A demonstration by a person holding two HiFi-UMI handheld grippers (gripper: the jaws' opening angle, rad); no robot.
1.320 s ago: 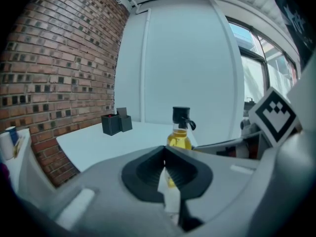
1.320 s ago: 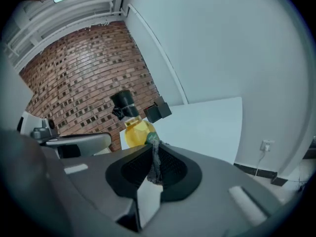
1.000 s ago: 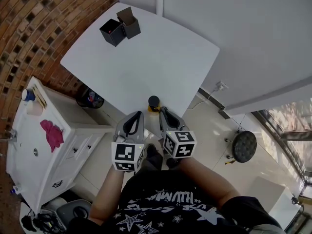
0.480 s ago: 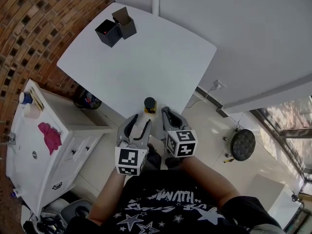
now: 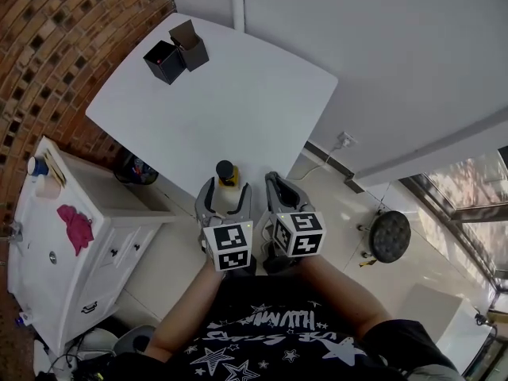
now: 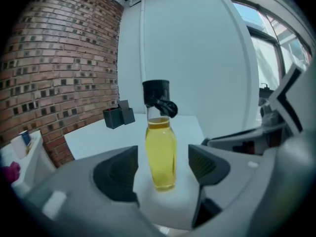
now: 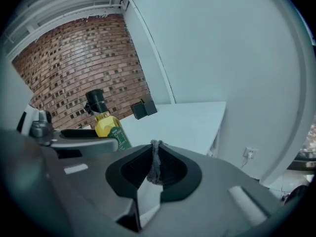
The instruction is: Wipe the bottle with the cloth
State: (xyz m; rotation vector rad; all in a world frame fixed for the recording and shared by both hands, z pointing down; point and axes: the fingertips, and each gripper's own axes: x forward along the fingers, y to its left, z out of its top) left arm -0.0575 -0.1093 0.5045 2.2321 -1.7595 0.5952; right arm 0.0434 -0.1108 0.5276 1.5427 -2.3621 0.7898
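A clear bottle (image 6: 160,152) of yellow liquid with a black cap stands upright at the near edge of the white table (image 5: 262,101). In the head view the bottle (image 5: 225,171) sits between the jaws of my left gripper (image 5: 226,190). The left gripper (image 6: 162,169) is opening, and its pads stand apart from the glass on both sides. My right gripper (image 5: 272,181) is just right of the bottle. In its own view the right gripper (image 7: 155,157) is shut on a thin grey cloth (image 7: 156,166), of which only an edge shows. The bottle (image 7: 111,130) appears to its left.
Two black boxes (image 5: 176,50) stand at the table's far left corner. A white cabinet (image 5: 48,236) with a pink rag (image 5: 73,227) stands left of me against the brick wall (image 5: 55,46). A round stool (image 5: 387,235) is on the floor at right.
My left gripper moved right from beside the bottle to around it, and its jaws went from shut to open. The right gripper stayed shut on the cloth.
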